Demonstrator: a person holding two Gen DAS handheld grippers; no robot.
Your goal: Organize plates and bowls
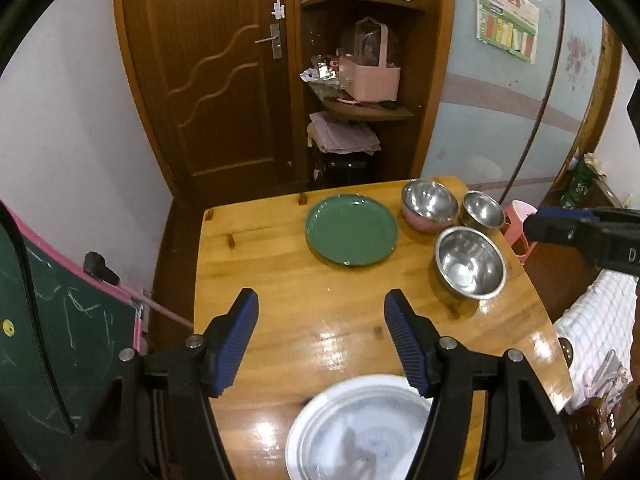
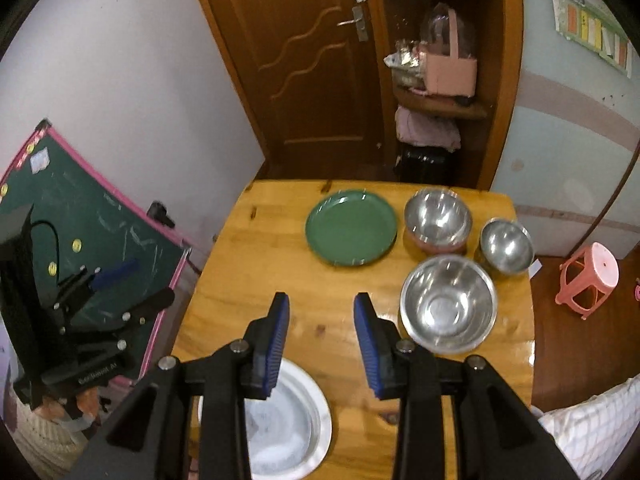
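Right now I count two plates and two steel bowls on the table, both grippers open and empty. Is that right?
Not quite: the right wrist view shows three steel bowls, a large one, a pink-bottomed one and a small one. The green plate, the white plate and the open, empty left gripper and right gripper stand.

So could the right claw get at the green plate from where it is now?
Probably yes. The right claw is open, holds nothing, and points over bare table straight toward the green plate. The bowls sit off to the right, out of that line.
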